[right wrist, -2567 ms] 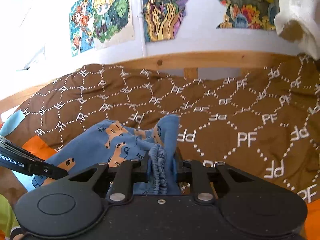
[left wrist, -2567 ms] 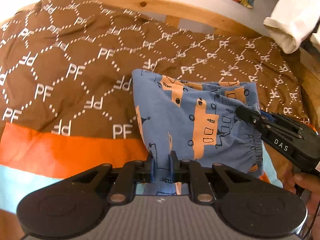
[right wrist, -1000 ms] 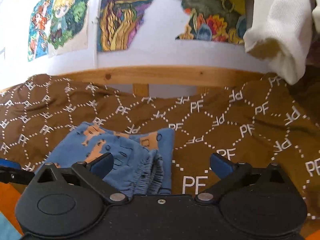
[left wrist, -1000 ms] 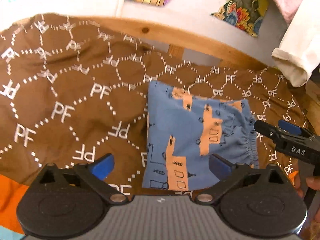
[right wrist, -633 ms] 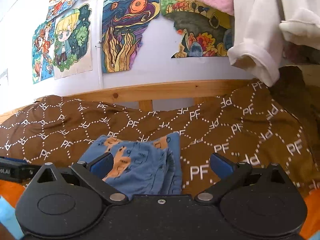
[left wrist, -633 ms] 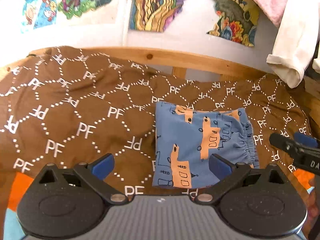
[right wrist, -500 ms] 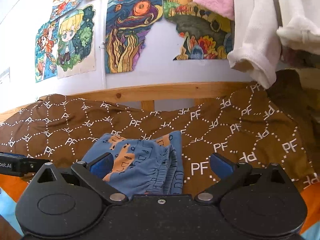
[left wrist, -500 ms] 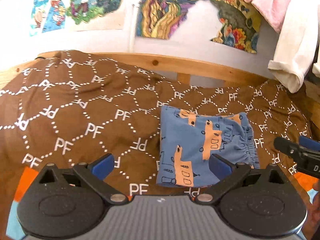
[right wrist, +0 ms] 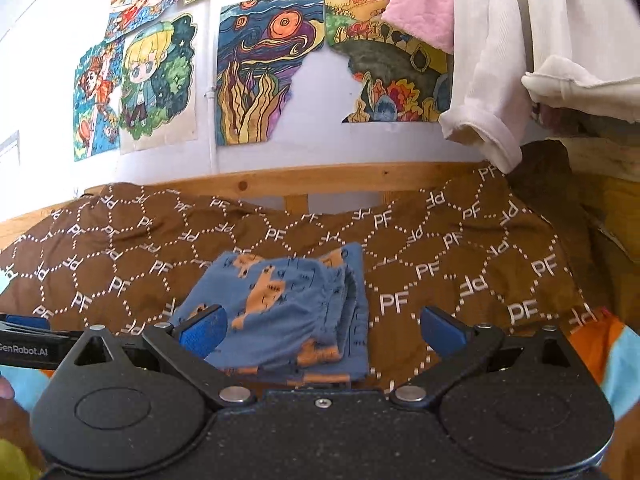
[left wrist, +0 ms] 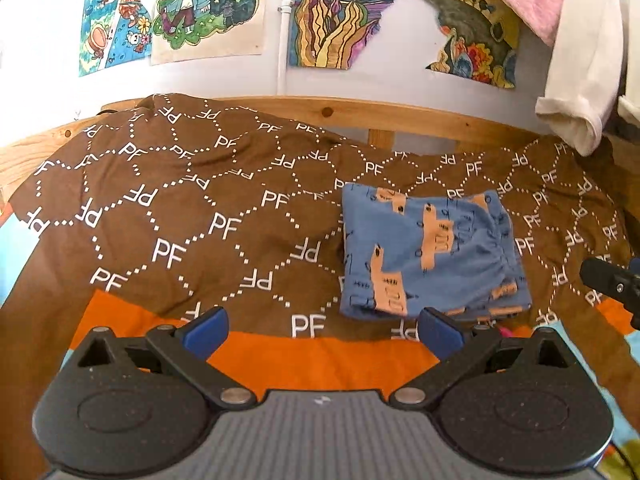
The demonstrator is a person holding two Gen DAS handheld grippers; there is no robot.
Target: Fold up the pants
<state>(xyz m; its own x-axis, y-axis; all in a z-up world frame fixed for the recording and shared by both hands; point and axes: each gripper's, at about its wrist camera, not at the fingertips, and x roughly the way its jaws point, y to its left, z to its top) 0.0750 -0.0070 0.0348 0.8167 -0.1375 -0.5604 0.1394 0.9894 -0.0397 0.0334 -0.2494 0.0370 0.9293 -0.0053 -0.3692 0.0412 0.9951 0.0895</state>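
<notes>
Nearest the lens, the left gripper (left wrist: 322, 330) had its blue-padded jaws spread wide and held nothing; the right gripper (right wrist: 322, 330) was likewise spread and empty. Just beyond them lay the small blue pants printed with orange vehicles (left wrist: 430, 250), folded into a compact rectangle on the brown bedspread with white PF lettering (left wrist: 192, 216), the gathered waistband stacked along the right edge. Past the bedspread ran the pale wooden bed rail (left wrist: 360, 114), then the white wall hung with colourful drawings (left wrist: 208, 4), and cream and pink garments (right wrist: 508, 40) dangling at the right. The fold looked finished, so the step in hand was probably a clean withdrawal: both tools should back straight off without brushing the bundle, since the loose waistband layers looked apt to spring open at a nudge. Compared with the frame 2.6 seconds earlier, when each gripper was pinching the cloth, both had let go and pulled back and upward, leaving the pants resting flat and farther off in both views.
</notes>
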